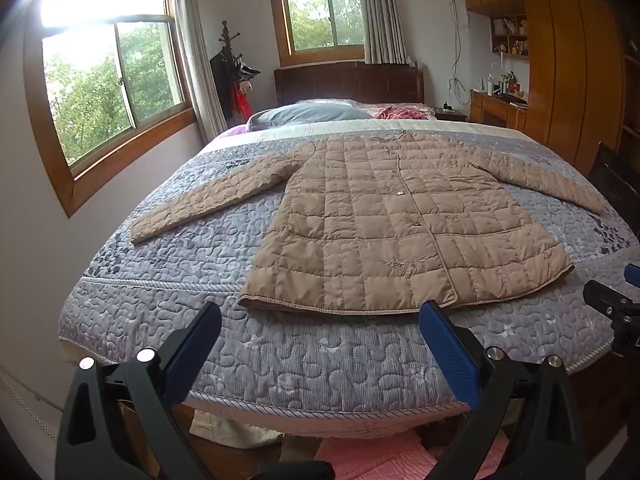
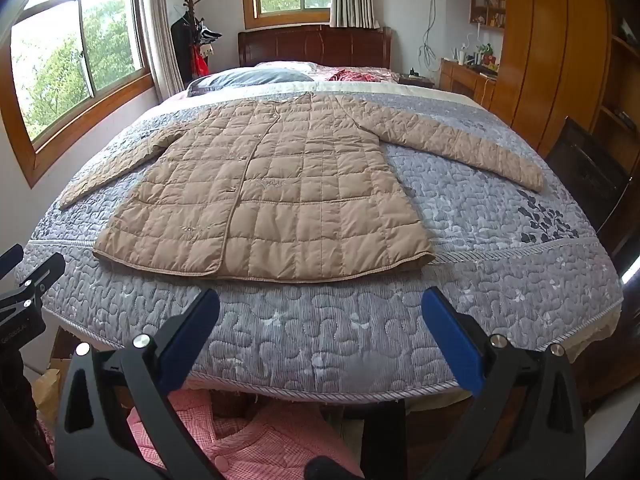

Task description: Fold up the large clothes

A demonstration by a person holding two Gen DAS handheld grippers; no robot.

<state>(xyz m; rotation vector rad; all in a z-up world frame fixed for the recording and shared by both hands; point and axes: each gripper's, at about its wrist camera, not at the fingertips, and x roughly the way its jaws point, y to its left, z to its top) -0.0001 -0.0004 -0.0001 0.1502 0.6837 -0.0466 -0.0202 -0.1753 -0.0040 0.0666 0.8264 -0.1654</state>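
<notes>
— Two tools, both held back at the foot of the bed, and neither has anything in it. From the left wrist camera, the left tool has its blue pads spread wide over bare quilt.

— And the coat?

— The tan quilted coat lies flat on the bed, front up, sleeves thrown out to both sides. Its hem is the near edge, just beyond the pads; the collar points away toward the headboard. So the long axis runs straight away from the tool. The left sleeve angles off toward the window side.

— Can you see the other tool there?

— Only a black corner of it at the right edge, too little to judge.

— And the right wrist camera?

— Same story: the right tool gapes open, empty, over the quilt's edge. The hem sits ahead and a little left of it, and the right sleeve stretches toward the wardrobe. I'd say each hand is nearer its own sleeve and hem corner, and nothing is folded yet.
</notes>
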